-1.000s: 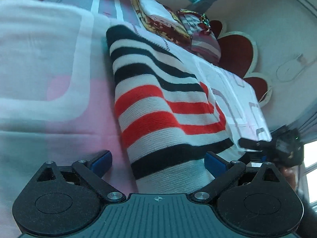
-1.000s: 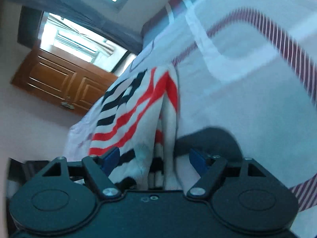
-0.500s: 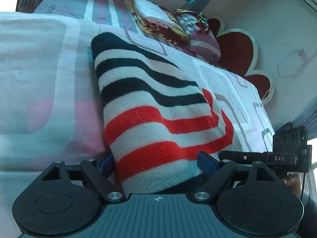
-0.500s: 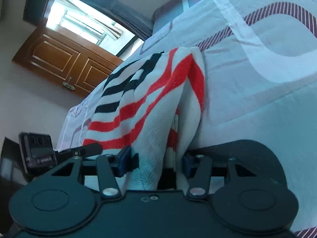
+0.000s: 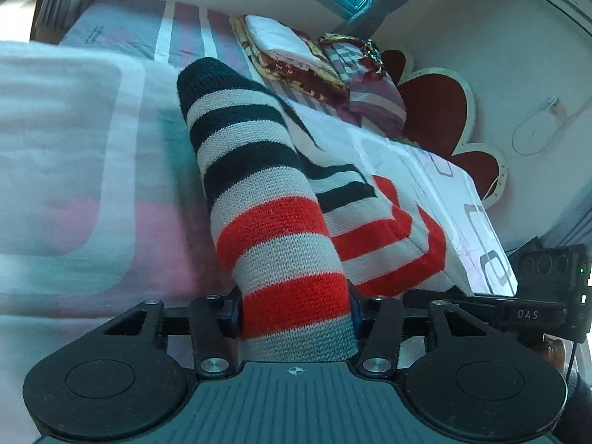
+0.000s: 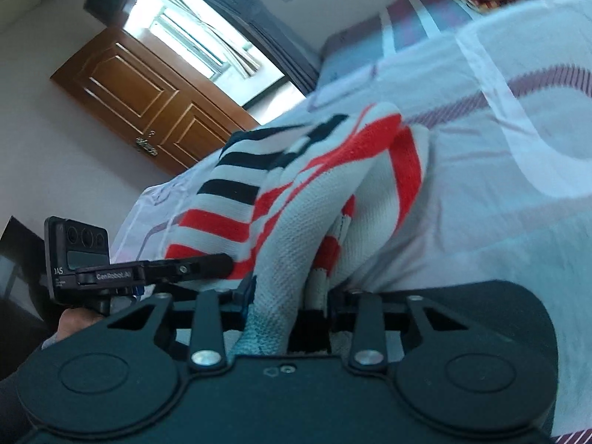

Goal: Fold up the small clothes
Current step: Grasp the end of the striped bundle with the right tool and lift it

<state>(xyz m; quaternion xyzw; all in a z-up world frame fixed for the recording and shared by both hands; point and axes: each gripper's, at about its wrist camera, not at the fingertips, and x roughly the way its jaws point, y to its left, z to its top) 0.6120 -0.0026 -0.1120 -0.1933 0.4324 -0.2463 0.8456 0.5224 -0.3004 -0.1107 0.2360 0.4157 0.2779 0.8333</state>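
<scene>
A knitted garment with black, red and white stripes lies on the bed, its near edge raised. My left gripper is shut on that near edge, with the cloth bunched between its blue pads. My right gripper is shut on another part of the same striped garment, at the right end of the edge. Each gripper shows in the other's view, the right gripper at the far right and the left gripper at the left.
The bed sheet is white with pink and grey shapes. Folded blankets and pillows sit at the head of the bed by a red flower-shaped headboard. A wooden door stands beyond the bed's far side.
Both grippers were open around the garment's edge a second ago. They have closed on it and the gripped edge has lifted off the sheet.
</scene>
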